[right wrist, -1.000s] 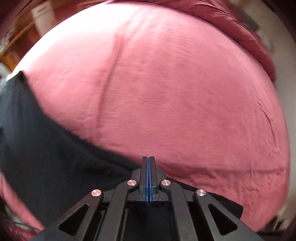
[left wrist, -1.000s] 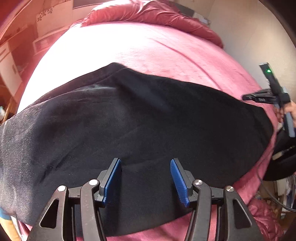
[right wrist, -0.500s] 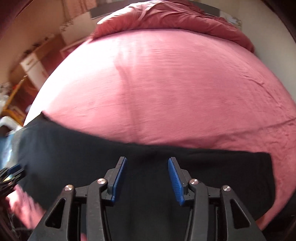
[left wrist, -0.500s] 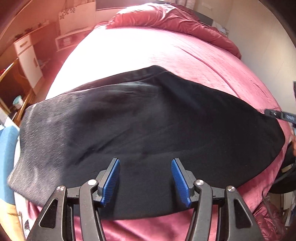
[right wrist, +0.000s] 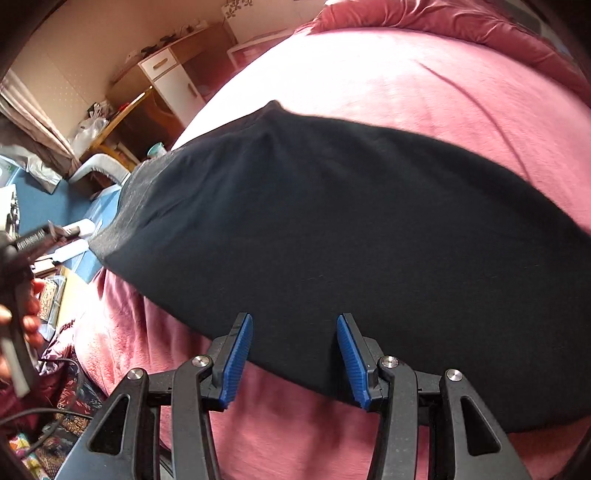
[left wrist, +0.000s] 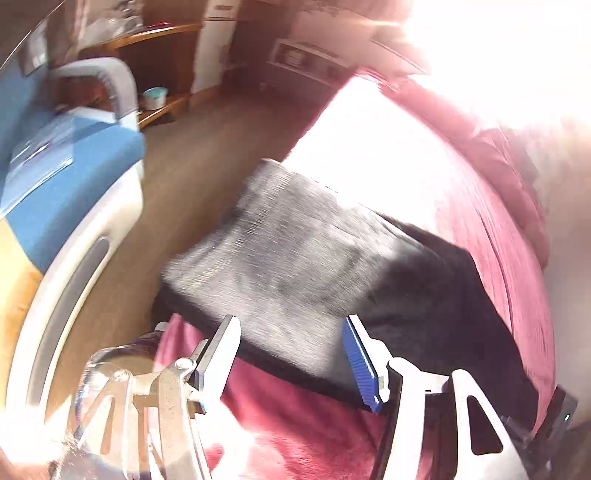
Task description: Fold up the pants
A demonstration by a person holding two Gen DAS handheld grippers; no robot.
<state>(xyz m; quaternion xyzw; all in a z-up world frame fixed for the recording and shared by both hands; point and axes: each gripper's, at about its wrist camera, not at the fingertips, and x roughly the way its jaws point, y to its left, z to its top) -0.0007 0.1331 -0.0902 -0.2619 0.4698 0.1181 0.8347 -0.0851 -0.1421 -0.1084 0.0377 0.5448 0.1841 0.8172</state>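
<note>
Black pants (right wrist: 332, 221) lie flat across the pink bed cover (right wrist: 406, 92), with the grey waistband end (right wrist: 125, 206) at the bed's left edge. My right gripper (right wrist: 295, 326) is open above the near hem at mid length, with nothing between its blue pads (right wrist: 236, 358). In the blurred left wrist view, my left gripper (left wrist: 291, 350) is open and tilted over the near edge of the grey waistband (left wrist: 280, 240). No cloth is pinched. A hand (right wrist: 29, 317) holds the left tool at the far left of the right wrist view.
A blue seat with a grey armrest (left wrist: 77, 162) stands beside the bed, across a strip of wooden floor (left wrist: 192, 162). A white-fronted cabinet (right wrist: 173, 77) is at the back left. A crumpled pink duvet (right wrist: 443, 22) lies at the bed's far end. Cables and clutter (right wrist: 55, 424) lie by the bed.
The right jaws, shut at the pants' edge a second ago, have opened, and that gripper has slid left along the pants. The left gripper has swung left to the waistband end and rolled.
</note>
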